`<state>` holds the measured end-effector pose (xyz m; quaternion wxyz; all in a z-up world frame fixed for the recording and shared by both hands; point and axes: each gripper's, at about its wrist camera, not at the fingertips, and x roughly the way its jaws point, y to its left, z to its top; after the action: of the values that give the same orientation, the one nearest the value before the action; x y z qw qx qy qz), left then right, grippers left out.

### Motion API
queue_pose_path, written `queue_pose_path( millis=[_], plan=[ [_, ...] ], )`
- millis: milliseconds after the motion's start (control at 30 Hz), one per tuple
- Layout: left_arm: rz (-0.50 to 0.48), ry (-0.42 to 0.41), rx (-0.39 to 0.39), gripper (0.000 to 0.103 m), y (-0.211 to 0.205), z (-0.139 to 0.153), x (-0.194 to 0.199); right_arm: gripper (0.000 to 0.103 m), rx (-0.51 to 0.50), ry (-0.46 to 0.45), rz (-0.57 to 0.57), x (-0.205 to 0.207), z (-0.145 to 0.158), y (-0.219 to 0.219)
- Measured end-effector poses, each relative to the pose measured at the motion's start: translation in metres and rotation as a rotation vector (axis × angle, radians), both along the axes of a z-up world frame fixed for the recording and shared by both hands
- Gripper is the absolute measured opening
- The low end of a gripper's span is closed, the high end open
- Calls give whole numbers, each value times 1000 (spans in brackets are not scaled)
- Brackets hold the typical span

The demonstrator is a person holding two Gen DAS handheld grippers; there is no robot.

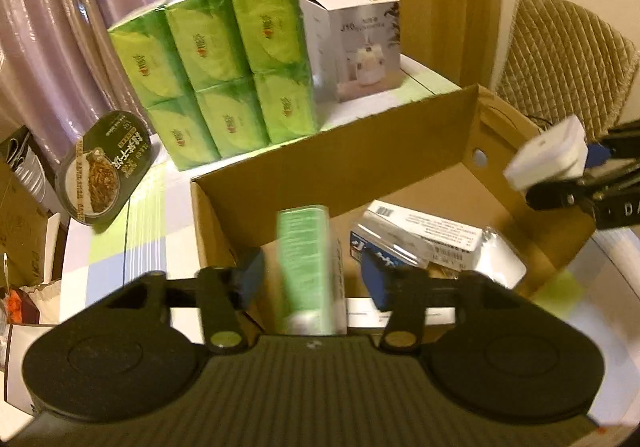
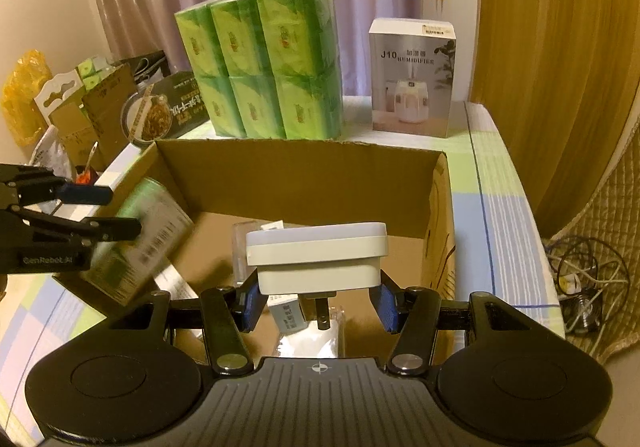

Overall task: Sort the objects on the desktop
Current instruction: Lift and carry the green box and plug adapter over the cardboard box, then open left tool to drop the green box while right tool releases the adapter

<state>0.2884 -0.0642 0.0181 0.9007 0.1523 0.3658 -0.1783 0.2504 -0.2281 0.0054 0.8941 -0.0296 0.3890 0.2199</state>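
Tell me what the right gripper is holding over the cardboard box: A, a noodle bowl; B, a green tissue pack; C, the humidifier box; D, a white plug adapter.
D: the right gripper has its blue pads clamped on a white plug adapter, its prongs pointing down above the cardboard box.

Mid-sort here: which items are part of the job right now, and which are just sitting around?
In play:
- cardboard box
- green carton between the open left claw
- white plug adapter in the right claw

Just lying about:
- green tissue pack
- humidifier box
- noodle bowl
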Motion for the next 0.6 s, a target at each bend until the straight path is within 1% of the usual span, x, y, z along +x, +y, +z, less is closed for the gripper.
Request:
queue_pose_path(
  millis=[167, 600],
  plan=[
    [-10, 6, 6, 49, 3, 0, -5, 52, -5, 6, 4, 0, -3, 1],
    [-3, 19, -10, 50, 18, -2, -20, 52, -23, 20, -1, -3, -8, 4]
  ],
)
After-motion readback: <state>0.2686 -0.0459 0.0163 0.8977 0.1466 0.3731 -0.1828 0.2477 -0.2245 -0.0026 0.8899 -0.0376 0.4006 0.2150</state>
